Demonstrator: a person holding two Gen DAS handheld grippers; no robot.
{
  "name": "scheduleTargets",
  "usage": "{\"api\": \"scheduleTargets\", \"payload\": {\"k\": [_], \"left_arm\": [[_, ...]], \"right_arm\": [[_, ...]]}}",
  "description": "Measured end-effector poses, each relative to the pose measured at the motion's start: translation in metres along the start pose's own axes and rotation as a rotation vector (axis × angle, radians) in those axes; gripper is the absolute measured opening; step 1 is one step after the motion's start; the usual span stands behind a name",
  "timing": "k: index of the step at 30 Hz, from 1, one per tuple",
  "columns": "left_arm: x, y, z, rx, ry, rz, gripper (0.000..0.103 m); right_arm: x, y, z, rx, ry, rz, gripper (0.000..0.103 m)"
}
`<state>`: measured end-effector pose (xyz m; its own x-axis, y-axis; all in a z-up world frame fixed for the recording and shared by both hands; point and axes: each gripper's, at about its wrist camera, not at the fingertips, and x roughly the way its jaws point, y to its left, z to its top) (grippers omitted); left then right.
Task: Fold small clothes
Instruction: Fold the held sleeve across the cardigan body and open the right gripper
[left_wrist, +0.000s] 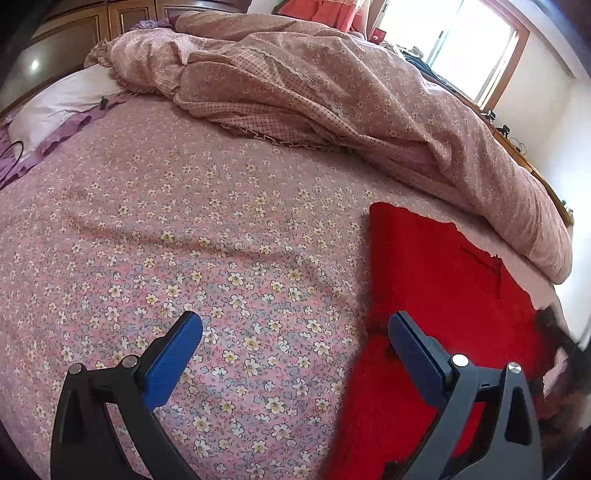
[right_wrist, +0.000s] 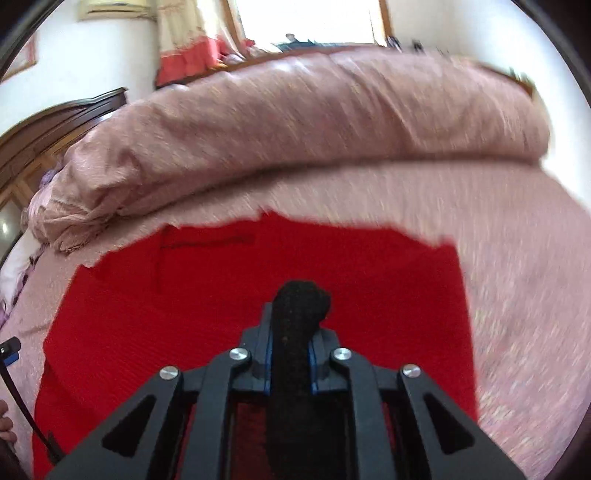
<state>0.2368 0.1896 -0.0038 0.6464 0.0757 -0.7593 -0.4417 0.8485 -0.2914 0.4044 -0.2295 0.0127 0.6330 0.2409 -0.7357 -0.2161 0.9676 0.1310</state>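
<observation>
A red knitted garment (left_wrist: 436, 280) lies flat on the floral bed sheet (left_wrist: 184, 240), at the lower right of the left wrist view. My left gripper (left_wrist: 295, 328) is open and empty, hovering over the garment's left edge, its right finger above the red cloth. In the right wrist view the red garment (right_wrist: 221, 295) fills the middle. My right gripper (right_wrist: 291, 325) is shut on a black knitted piece (right_wrist: 295, 325), a dark trim or cuff of the garment, held above the red cloth. This view is motion-blurred.
A bunched pink floral quilt (left_wrist: 332, 92) lies along the far side of the bed, also in the right wrist view (right_wrist: 314, 122). A white pillow (left_wrist: 62, 103) lies at the far left. A window (left_wrist: 465, 40) is behind.
</observation>
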Motion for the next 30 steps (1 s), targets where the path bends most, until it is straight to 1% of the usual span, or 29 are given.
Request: {"api": "scheduleTargets", "payload": {"k": [2,4,5,7,8,10,12,15,16,17,19,21,22,24,26,27,28,30], "left_arm": [[0.0,0.0,0.001,0.0,-0.005,0.002,0.098],[0.001,0.001,0.002,-0.001,-0.007,0.003,0.098],[0.001,0.001,0.002,-0.001,-0.006,0.004,0.098],[0.002,0.001,0.002,-0.003,-0.003,-0.001,0.098],[0.002,0.0,0.002,-0.001,-0.003,-0.004,0.098],[0.002,-0.001,0.002,0.007,-0.009,-0.001,0.098],[0.002,-0.002,0.001,0.015,-0.015,0.009,0.098],[0.002,-0.005,-0.001,0.027,-0.021,0.002,0.098],[0.002,-0.007,-0.002,0.036,-0.023,-0.003,0.098],[0.002,-0.01,-0.002,0.048,-0.025,-0.004,0.098],[0.0,-0.016,-0.003,0.082,-0.031,0.007,0.098],[-0.002,-0.019,-0.004,0.092,-0.038,0.008,0.098],[-0.003,-0.019,-0.004,0.089,-0.039,0.002,0.098],[-0.004,-0.018,-0.003,0.082,-0.04,0.0,0.098],[-0.004,-0.018,-0.003,0.08,-0.047,0.008,0.098],[-0.003,-0.018,-0.003,0.077,-0.047,0.011,0.098],[-0.001,-0.018,-0.003,0.075,-0.044,0.011,0.098],[0.001,-0.019,-0.004,0.075,-0.037,0.011,0.098]], "right_arm": [[-0.019,0.019,0.019,-0.042,-0.078,0.088,0.014],[-0.033,0.04,0.041,-0.077,-0.134,0.116,0.014],[-0.036,0.047,0.051,-0.08,-0.148,0.139,0.014],[-0.035,0.064,0.075,-0.054,-0.148,0.213,0.015],[-0.032,0.073,0.085,-0.037,-0.136,0.234,0.015],[-0.031,0.104,0.104,-0.004,-0.136,0.3,0.015],[-0.034,0.142,0.117,-0.001,-0.145,0.384,0.015],[-0.035,0.192,0.127,-0.013,-0.134,0.471,0.015],[-0.036,0.207,0.128,-0.024,-0.133,0.48,0.015],[-0.037,0.215,0.127,-0.028,-0.137,0.476,0.015],[-0.038,0.218,0.123,-0.032,-0.142,0.442,0.015],[-0.034,0.201,0.118,-0.026,-0.131,0.368,0.016],[-0.029,0.184,0.114,-0.02,-0.111,0.318,0.017],[-0.014,0.142,0.104,-0.024,-0.07,0.196,0.02],[0.01,0.091,0.085,-0.074,-0.012,0.026,0.022],[0.022,0.072,0.077,-0.1,0.015,-0.038,0.022],[0.041,0.047,0.063,-0.133,0.069,-0.132,0.022],[0.065,0.016,0.041,-0.164,0.168,-0.23,0.023]]}}
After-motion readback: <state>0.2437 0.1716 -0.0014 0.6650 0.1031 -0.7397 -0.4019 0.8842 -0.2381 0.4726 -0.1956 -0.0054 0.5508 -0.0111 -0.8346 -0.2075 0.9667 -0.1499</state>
